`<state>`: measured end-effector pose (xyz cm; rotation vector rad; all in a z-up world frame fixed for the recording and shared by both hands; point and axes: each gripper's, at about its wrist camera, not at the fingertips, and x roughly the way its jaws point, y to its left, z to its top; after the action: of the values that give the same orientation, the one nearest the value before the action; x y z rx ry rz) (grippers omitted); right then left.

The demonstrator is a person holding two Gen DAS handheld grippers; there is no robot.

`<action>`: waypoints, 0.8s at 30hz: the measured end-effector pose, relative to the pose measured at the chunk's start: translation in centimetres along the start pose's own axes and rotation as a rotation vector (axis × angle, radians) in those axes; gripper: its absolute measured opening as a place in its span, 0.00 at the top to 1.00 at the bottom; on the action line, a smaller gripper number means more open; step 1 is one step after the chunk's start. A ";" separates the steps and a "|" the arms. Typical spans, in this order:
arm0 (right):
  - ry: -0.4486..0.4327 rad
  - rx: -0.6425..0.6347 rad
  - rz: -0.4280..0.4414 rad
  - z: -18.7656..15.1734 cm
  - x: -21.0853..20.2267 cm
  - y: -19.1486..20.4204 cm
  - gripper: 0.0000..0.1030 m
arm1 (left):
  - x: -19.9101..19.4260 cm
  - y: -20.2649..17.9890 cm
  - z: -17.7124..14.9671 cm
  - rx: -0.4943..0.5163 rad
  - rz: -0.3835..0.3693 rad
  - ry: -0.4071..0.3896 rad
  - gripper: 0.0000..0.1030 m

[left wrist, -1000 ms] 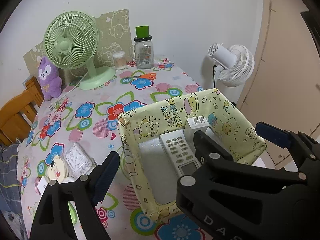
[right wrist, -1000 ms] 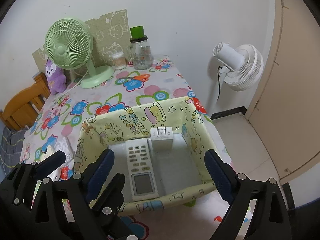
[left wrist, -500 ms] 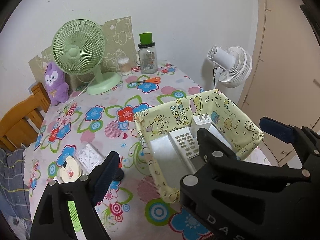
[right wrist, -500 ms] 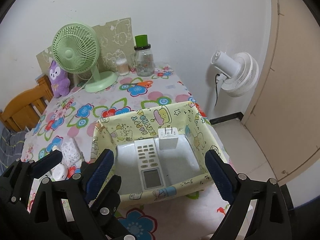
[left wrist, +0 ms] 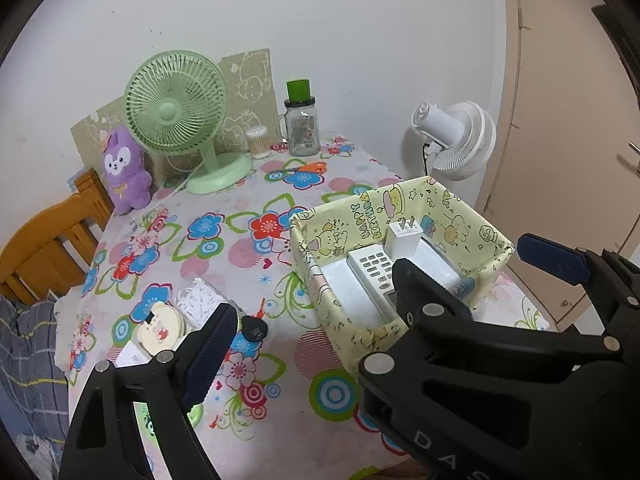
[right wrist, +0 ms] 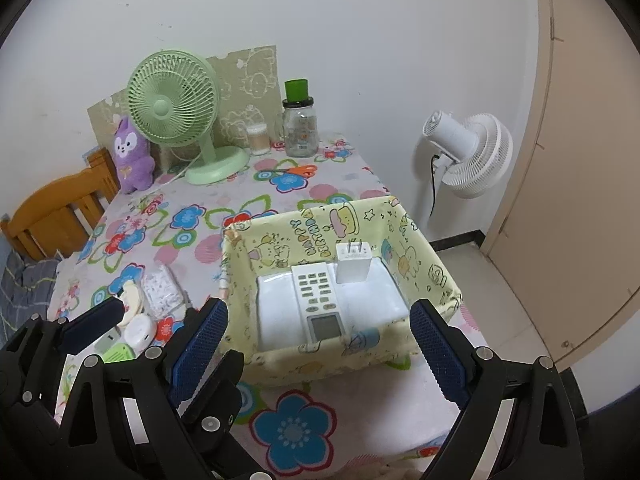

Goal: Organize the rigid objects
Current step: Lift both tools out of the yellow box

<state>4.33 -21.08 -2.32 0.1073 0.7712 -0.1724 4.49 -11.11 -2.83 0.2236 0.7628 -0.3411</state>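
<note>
While both tools hang over the flowered table (right wrist: pixel 344 184), nothing is gripped:
Left gripper (left wrist: pixel 372 308): jaws opening, empty.
Right gripper (right wrist: pixel 320 344): spread wide, empty.
Fabric bin (right wrist: pixel 436 276): just ahead of the right fingertips — holding remote (right wrist: pixel 318 294) and white charger (right wrist: pixel 352 264).
Small items (right wrist: pixel 160 290): ahead-left, outside the bin.

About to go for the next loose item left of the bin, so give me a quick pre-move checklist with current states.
1. Left tool empty, jaws opening: ok.
2. Right tool open and empty: ok.
3. Remote lying flat inside the yellow bin: ok.
4. White charger in the bin, leaning on its back wall: ok.
5. Free floor in the bin right of the remote: ok.
6. Loose items beside the bin, such as the round white case, all rigid: cannot tell.
</note>
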 end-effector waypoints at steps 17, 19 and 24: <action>-0.049 -0.031 0.025 -1.8 -3.0 3.9 0.08 | -3.1 3.0 -2.3 -0.034 0.003 -0.060 0.04; -0.050 -0.037 0.025 -1.9 -3.1 4.4 0.08 | -3.3 3.5 -2.6 -0.040 0.014 -0.062 0.04; -0.059 -0.059 0.039 -2.4 -3.2 6.0 0.08 | -3.8 5.1 -3.5 -0.058 0.029 -0.067 0.04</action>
<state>1.62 -14.44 -1.57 0.0615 0.7139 -0.1150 1.67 -4.49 -2.24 0.1676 0.7015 -0.2977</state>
